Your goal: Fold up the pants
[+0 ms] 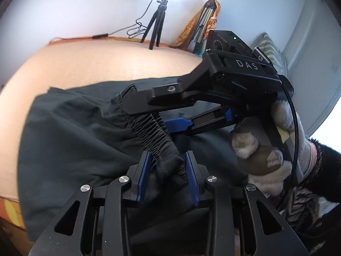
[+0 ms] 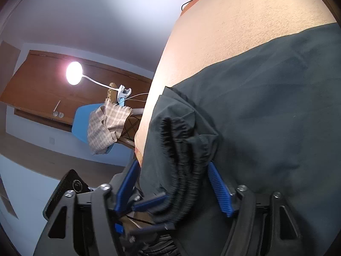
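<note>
Dark grey-green pants lie on a peach-coloured surface. Their black gathered elastic waistband runs between both grippers. My left gripper has its blue pads either side of a bunched end of the waistband, with a gap to the right pad. My right gripper comes in from the right, held by a gloved hand, its jaws around the waistband farther up. In the right wrist view the waistband lies between the spread blue pads of the right gripper, and the pants cover the surface.
A black tripod with a bright lamp stands at the far edge, cables beside it. A second tripod with orange cloth leans at the back right. A clip lamp and a chair with checked cloth stand beyond the surface's edge.
</note>
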A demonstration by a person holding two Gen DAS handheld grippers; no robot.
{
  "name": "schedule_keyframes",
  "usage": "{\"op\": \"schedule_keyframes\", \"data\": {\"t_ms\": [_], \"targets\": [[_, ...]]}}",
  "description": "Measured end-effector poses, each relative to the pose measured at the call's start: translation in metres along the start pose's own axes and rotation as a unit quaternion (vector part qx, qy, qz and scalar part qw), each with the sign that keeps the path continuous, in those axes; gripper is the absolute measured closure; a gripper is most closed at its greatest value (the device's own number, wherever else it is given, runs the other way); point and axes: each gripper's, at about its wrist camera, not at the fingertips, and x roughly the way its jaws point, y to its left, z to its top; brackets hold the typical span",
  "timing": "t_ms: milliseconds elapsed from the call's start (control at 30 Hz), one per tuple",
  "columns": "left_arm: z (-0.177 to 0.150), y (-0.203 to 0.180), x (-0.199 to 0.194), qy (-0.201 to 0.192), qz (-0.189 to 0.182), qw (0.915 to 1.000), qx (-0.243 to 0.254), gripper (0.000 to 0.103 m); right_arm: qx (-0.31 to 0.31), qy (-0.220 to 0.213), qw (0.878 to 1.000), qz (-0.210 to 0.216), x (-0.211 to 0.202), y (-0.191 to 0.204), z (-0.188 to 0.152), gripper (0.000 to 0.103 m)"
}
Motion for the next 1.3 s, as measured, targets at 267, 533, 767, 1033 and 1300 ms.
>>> {"op": "schedule_keyframes", "data": {"t_ms": [267, 533, 767, 1033, 1300], "targets": [[0.009, 0.009, -0.061, -0.051, 0.012, 0.9987, -0.001, 0.072, -0.010, -0.002, 0.998, -0.066, 0.000, -0.003, -0.001, 0.080], [0.022, 0.066, -0.099, -0.128, 0.126, 0.9784, -0.102, 0.072, -0.046, -0.021, 0.997, -0.057, -0.037, 0.015, -0.001, 0.085], [0.037, 0.044, -0.076, -0.110, 0.110, 0.9855, -0.068, 0.072, -0.047, -0.039, 0.994, -0.093, -0.097, 0.017, -0.003, 0.086], [0.054, 0.012, -0.044, -0.082, 0.081, 0.9930, -0.027, 0.072, -0.025, -0.068, 0.988, -0.138, -0.161, -0.002, -0.023, 0.086], [0.061, -0.014, -0.017, -0.051, 0.055, 0.9972, 0.005, 0.072, 0.000, -0.094, 0.984, -0.152, -0.209, -0.014, -0.036, 0.086]]}}
